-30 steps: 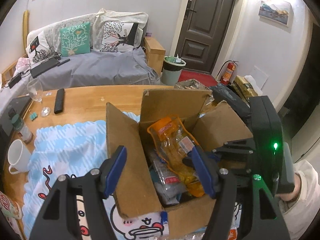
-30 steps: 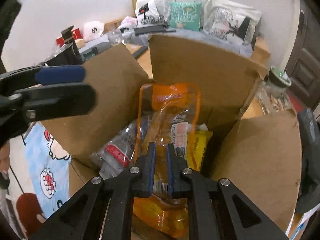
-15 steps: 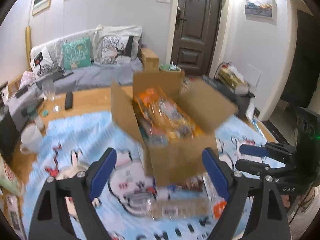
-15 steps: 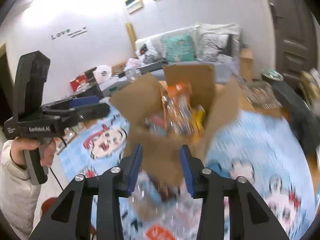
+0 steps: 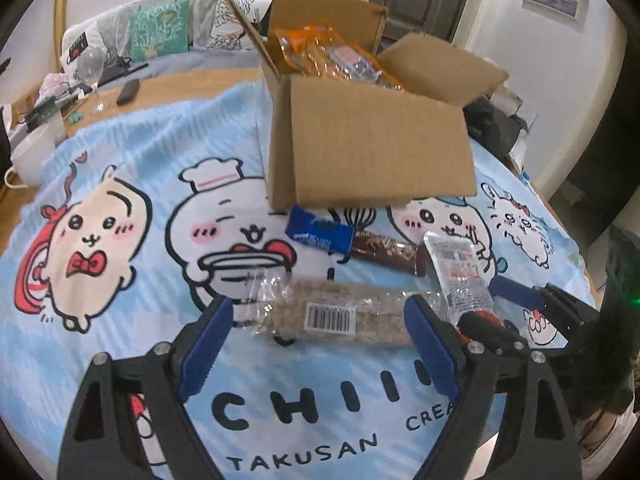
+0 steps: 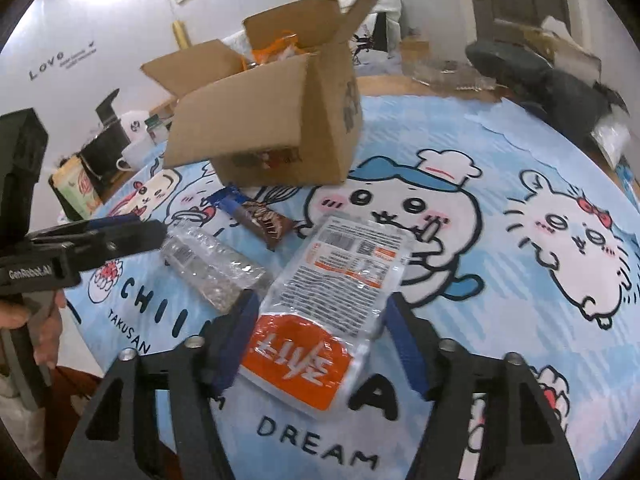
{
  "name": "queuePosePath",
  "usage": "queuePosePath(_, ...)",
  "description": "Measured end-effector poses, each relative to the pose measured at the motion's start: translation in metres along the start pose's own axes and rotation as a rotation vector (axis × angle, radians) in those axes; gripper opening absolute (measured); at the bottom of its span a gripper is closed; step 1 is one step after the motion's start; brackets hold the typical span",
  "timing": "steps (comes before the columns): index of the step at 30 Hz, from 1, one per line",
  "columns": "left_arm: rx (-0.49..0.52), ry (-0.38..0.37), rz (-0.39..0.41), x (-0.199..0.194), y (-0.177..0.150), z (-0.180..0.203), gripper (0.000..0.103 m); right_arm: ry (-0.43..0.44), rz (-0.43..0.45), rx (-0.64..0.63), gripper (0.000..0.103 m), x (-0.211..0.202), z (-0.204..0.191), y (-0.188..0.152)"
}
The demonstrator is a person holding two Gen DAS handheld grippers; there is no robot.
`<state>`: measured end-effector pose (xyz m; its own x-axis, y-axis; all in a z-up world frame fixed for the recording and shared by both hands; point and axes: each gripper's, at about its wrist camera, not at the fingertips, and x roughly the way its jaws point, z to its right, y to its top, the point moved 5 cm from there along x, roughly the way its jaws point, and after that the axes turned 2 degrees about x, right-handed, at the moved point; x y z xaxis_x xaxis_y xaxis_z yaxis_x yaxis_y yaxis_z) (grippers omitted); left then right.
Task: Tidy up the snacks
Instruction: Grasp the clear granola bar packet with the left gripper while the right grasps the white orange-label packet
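An open cardboard box [image 5: 372, 144] [image 6: 280, 120] stands on the cartoon tablecloth with an orange snack bag [image 5: 316, 52] sticking out. In front of it lie a blue cookie pack [image 5: 320, 234], a brown bar [image 5: 386, 256], a clear cracker pack with a barcode [image 5: 332, 316] [image 6: 208, 264] and a white-and-orange pouch [image 6: 332, 292] [image 5: 460, 276]. My left gripper [image 5: 316, 356] is open, its fingers either side of the cracker pack. My right gripper [image 6: 320, 336] is open, straddling the pouch's orange end.
A white mug [image 5: 28, 156], a wine glass [image 5: 90, 64] and a remote [image 5: 128, 90] sit at the table's far left. Dark bags [image 6: 540, 76] lie at the far right edge. A sofa with cushions [image 5: 160, 28] stands behind the table.
My right gripper let go of the orange bag in the box. Both grippers pulled back and dropped low over the snacks lying in front of the box.
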<state>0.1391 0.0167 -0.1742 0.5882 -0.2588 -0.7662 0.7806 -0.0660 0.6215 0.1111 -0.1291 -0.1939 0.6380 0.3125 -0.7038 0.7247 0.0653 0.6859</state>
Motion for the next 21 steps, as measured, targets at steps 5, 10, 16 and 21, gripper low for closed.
queuePosePath(5,-0.032,-0.001,-0.015,0.002,-0.004,-0.005,0.085,-0.091,0.013,-0.013,0.08,0.004,-0.002,0.001)
queuePosePath(10,-0.051,0.007,-0.026,0.001,-0.011,-0.008,0.085,-0.177,0.04,-0.107,0.085,0.004,-0.011,0.003)
queuePosePath(16,-0.071,-0.019,-0.043,0.001,-0.013,-0.003,0.085,-0.239,0.031,-0.133,0.085,-0.002,0.009,-0.003)
queuePosePath(21,-0.1,-0.041,-0.052,0.002,-0.014,0.002,0.085,-0.165,0.011,-0.075,0.085,-0.004,0.022,-0.006)
